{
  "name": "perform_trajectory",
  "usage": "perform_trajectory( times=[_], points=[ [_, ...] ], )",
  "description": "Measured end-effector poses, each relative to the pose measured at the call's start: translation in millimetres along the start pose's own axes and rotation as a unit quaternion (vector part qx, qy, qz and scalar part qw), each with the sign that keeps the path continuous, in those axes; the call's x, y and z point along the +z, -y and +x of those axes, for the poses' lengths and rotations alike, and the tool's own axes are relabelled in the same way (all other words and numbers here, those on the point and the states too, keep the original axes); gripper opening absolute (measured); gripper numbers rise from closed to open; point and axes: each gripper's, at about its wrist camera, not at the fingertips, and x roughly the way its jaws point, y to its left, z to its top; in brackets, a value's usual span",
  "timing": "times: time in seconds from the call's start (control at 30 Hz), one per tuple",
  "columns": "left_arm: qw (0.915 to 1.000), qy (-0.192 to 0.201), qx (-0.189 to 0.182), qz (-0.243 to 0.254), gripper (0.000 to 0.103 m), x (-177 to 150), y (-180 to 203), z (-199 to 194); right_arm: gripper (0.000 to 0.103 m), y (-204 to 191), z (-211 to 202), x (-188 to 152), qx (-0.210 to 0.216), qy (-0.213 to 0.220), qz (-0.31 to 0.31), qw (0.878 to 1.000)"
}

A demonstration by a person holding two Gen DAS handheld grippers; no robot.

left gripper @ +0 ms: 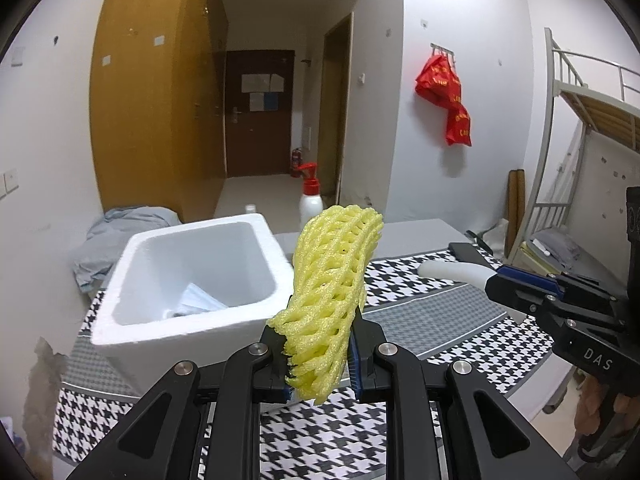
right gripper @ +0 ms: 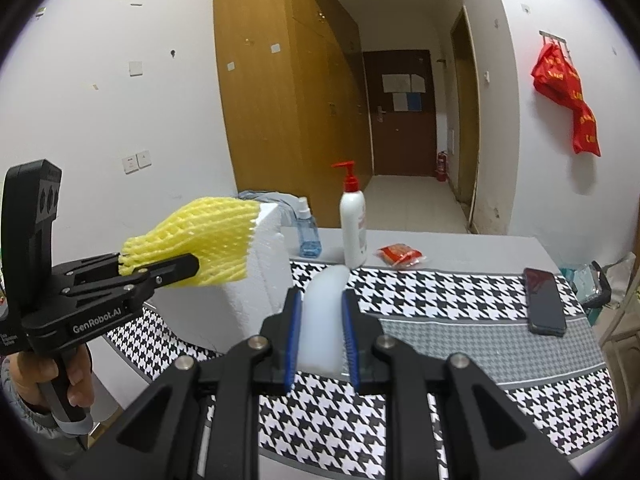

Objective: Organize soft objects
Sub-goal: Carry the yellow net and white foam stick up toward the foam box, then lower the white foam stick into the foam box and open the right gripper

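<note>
Carrying the yellow foam net toward the white foam box looks like the step in hand: the left gripper has its fingers clamped on the net's lower end, so the net stands up in the centre of the left wrist view, just right of the box. To do it well, I would bring the net over the box opening before easing the fingers apart, since so light a piece will likely drift or catch on the rim if let go early. Something pale, too unclear to name, already lies at the bottom of the box. The right gripper has its fingers closed on a white foam piece, low in the centre of the right wrist view; whether it is lifted or rests on the table I cannot tell. It should wait clear of the box so the two grippers do not crowd one opening. The table wears a black-and-white houndstooth cloth; on it stand a pump bottle and a small blue spray bottle, with a red packet and a dark phone to the right. Behind are a wooden wardrobe, a brown door and red bags hung at upper right.
</note>
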Motion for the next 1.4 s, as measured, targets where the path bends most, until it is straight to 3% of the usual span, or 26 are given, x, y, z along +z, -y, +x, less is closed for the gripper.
perform_trajectory(
  times=[0.57, 1.4],
  points=[
    [0.9977, 0.015, 0.056, -0.035, 0.021, 0, -53, -23, 0.024, -46, 25, 26, 0.048, 0.013, -0.039, 0.998],
    [0.9877, 0.028, 0.133, -0.077, 0.021, -12, -105, -46, 0.024, -109, 79, 46, 0.108, 0.0, -0.079, 0.991]
  ],
)
